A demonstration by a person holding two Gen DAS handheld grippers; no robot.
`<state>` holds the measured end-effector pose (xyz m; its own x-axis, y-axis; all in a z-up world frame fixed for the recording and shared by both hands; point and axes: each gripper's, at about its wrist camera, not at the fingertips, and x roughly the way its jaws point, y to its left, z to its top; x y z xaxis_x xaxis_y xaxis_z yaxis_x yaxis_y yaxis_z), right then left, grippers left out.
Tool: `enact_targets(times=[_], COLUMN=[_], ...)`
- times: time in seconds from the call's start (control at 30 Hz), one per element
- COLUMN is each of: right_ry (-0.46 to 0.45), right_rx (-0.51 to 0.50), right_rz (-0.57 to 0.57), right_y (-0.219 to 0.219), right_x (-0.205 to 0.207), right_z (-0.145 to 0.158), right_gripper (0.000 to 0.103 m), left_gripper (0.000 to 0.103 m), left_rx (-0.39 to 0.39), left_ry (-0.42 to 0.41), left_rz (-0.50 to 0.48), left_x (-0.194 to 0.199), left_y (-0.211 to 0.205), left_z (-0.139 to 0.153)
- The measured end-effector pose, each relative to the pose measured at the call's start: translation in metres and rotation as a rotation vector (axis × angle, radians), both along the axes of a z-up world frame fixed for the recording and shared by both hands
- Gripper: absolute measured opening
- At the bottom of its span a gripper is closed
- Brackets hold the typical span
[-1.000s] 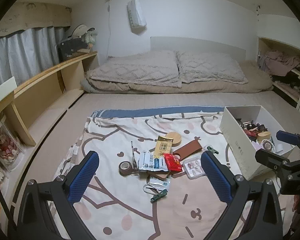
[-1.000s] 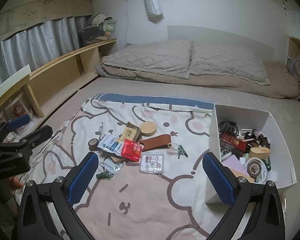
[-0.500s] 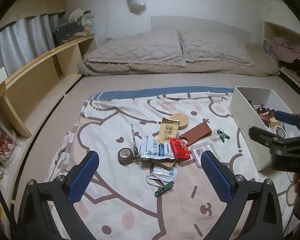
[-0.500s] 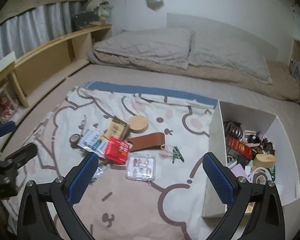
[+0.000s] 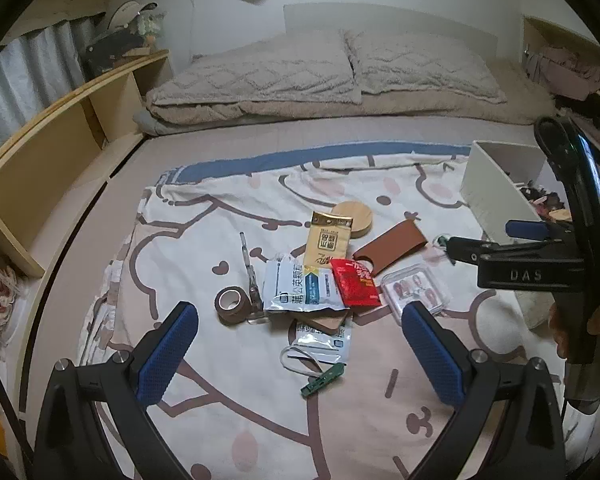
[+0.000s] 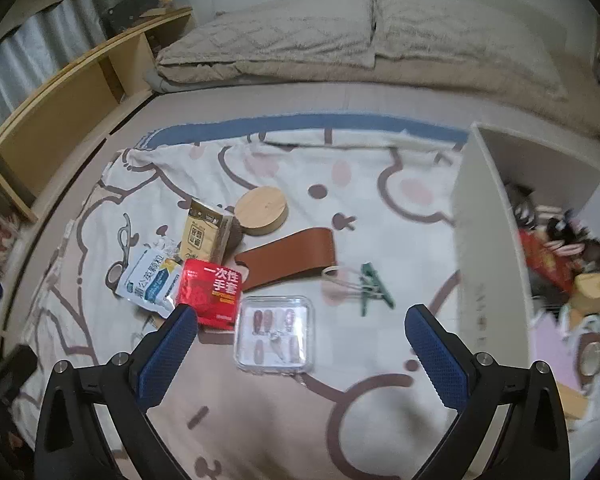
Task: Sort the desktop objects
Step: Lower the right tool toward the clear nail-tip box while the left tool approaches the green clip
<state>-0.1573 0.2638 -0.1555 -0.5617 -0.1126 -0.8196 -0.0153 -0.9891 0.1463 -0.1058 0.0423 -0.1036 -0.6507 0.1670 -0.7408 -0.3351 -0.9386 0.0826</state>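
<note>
Where the cartoon-print blanket [image 6: 260, 408] covers the bed, the loose items lie in one cluster left of a white box [image 6: 488, 264].

Container: white box, open-topped, at the blanket's right edge. Contents, as far as the blurred right wrist view shows: a red packet [image 6: 548, 260], a round wooden piece [image 6: 594, 290], a tape roll [image 6: 592, 360], a lilac sheet [image 6: 548, 344], dark small items at the back that cannot be told apart.

Container: clear plastic case [image 6: 275, 333], shut, holding several false nails in rows; it lies flat just ahead of the right gripper.

Loose on the blanket:
- red sachet [image 6: 212, 294], overlapping a white-and-blue pouch [image 6: 150, 284];
- yellow packet [image 6: 204, 236], touching a round wooden lid [image 6: 261, 210];
- brown leather sleeve [image 6: 288, 258];
- green clip [image 6: 374, 286] with a thin loop beside it;
- brown tape roll [image 5: 233, 305], just beside small scissors [image 5: 249, 268];
- second white pouch [image 5: 324, 338] and a green clip [image 5: 323, 380] nearer the left gripper.

Left gripper [image 5: 300, 354]: fingers spread wide, nothing between them, above the near edge of the cluster.
Right gripper [image 6: 302, 354]: fingers spread wide, empty, the clear case lying between and below its tips.
</note>
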Motion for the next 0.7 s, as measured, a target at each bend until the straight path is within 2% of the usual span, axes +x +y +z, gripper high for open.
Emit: enact_targets(times=[0.03, 0.1, 0.13, 0.2, 0.23, 0.27, 0.37, 0.47, 0.57, 0.7], right_ry=[-0.009, -0.026, -0.041, -0.057, -0.061, -0.063, -0.078, -0.09, -0.104, -0.124], right_rx=[-0.021, -0.036, -0.036, -0.034, -0.022, -0.019, -0.031, -0.038, -0.044, -0.057], right_rz=[0.001, 0.023, 0.036, 0.052, 0.062, 0.078, 0.117, 0.122, 0.129, 0.143], right_y=[0.0, -0.001, -0.003, -0.006, -0.009, -0.011, -0.015, -0.016, -0.018, -0.023], right_x=[-0.004, -0.01, -0.014, -0.019, -0.021, -0.023, -0.031, -0.039, -0.047, -0.056], right_z=[-0.004, -0.011, -0.015, -0.02, -0.024, -0.026, -0.035, -0.044, -0.054, -0.067], right_gripper=[0.103, 0.092, 0.084, 0.077, 0.071, 0.058, 0.033, 0.015, 0.007, 0.006], left_gripper=[0.103, 0.102, 0.102, 0.102, 0.102, 0.102, 0.102, 0.102, 0.102, 0.102], left_rx=[-0.002, -0.009, -0.012, -0.017, -0.019, -0.02, -0.021, -0.006, 0.006, 0.007], left_ry=[-0.005, -0.018, -0.024, -0.034, -0.04, -0.046, -0.066, -0.09, -0.111, -0.131], left_rz=[-0.001, 0.0, 0.0, 0.001, 0.0, 0.0, 0.0, 0.008, 0.014, 0.016], left_x=[-0.002, -0.007, -0.011, -0.016, -0.019, -0.021, -0.029, -0.037, -0.043, -0.048], left_y=[0.0, -0.001, -0.001, -0.001, -0.002, -0.002, -0.004, -0.007, -0.01, -0.012], left_z=[-0.002, -0.008, -0.01, -0.015, -0.017, -0.02, -0.027, -0.032, -0.036, -0.043])
